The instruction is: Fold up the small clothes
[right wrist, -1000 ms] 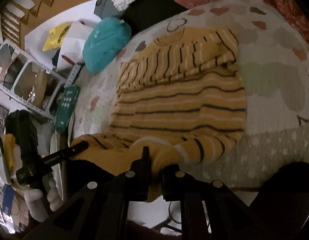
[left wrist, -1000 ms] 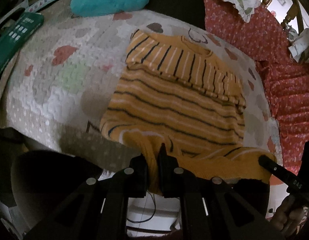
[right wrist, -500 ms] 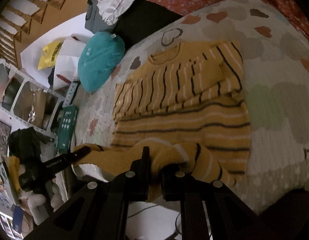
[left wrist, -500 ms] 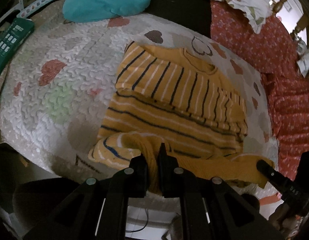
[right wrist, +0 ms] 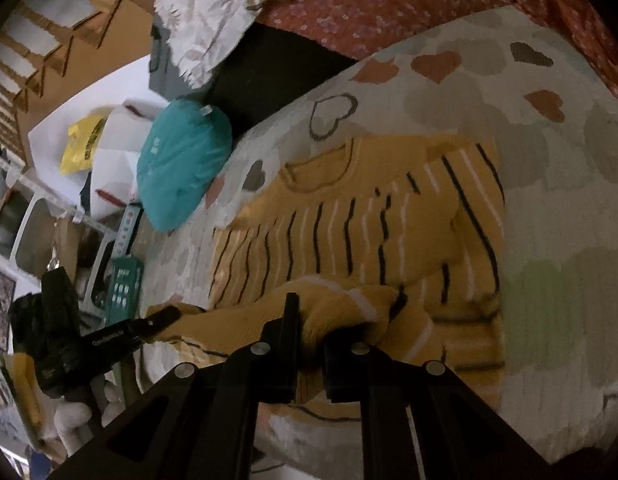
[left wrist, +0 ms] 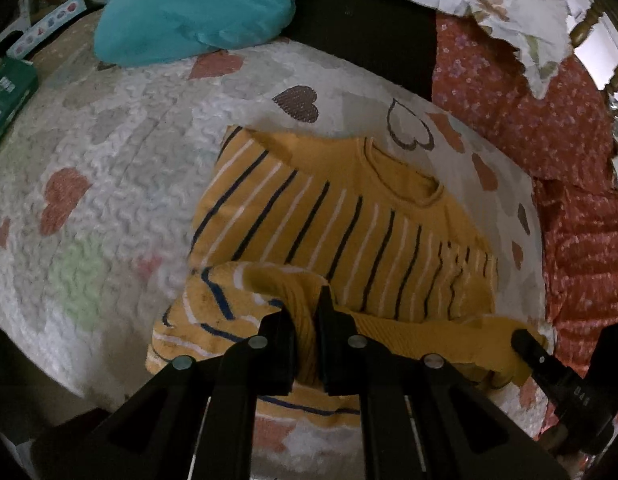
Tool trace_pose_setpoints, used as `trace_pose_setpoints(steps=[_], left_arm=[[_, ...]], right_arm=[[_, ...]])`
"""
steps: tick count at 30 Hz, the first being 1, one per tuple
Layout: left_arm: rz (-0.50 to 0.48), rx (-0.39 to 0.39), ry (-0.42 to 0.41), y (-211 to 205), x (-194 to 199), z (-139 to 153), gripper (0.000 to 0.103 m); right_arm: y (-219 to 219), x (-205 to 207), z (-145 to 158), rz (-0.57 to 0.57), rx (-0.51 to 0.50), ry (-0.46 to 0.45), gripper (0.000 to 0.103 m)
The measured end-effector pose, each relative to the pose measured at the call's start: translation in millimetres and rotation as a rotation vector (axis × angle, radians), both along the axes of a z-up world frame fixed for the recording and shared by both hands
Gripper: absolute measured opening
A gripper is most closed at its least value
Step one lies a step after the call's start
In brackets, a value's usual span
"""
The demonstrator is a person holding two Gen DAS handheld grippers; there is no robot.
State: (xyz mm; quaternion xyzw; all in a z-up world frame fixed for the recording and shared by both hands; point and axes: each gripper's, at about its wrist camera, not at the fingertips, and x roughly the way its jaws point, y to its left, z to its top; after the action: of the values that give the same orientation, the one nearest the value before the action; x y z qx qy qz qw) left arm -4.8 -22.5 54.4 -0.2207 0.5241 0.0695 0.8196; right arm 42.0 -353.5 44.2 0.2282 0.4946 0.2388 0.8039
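Observation:
A small yellow sweater with dark and white stripes [left wrist: 349, 216] [right wrist: 349, 224] lies on a white quilt with hearts [left wrist: 109, 168] [right wrist: 549, 128], its neck toward the far side. My left gripper [left wrist: 307, 312] is shut on the sweater's bottom hem, which is lifted and folded over the body. My right gripper [right wrist: 309, 316] is shut on the same hem further along. Each gripper shows in the other's view: the right one [left wrist: 549, 364] at the hem's right end, the left one [right wrist: 149, 322] at its left end. The hem stretches between them.
A teal cushion [left wrist: 197, 8] [right wrist: 181, 160] lies at the quilt's far edge. Red flowered fabric [left wrist: 569, 168] covers the area to the right. A green box [right wrist: 123, 292] and shelves [right wrist: 37, 220] stand beyond the quilt's left side. A gloved hand [right wrist: 73, 420] holds the left gripper.
Both grippers have carried the hem away from the near edge and up over the sweater's body. The lower half is now folded over, and less of the body shows.

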Motion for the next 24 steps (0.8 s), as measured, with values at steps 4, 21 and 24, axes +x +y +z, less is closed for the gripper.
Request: trace_pose_setpoints(steps=[4, 21, 24], left_arm=[[0.004, -0.001, 0.041, 1, 36, -17, 0.009], [0.150, -0.218, 0.020, 59, 52, -48, 0.036], [0.127, -0.138, 0.007, 56, 39, -39, 0.036]], right_arm=[[0, 33, -20, -0.052, 0.006, 0.049, 0.010], [-20, 102, -44, -0.227, 0.095, 0.069, 0.070], [-29, 98, -26, -0.232, 0.086, 0.033, 0.070]])
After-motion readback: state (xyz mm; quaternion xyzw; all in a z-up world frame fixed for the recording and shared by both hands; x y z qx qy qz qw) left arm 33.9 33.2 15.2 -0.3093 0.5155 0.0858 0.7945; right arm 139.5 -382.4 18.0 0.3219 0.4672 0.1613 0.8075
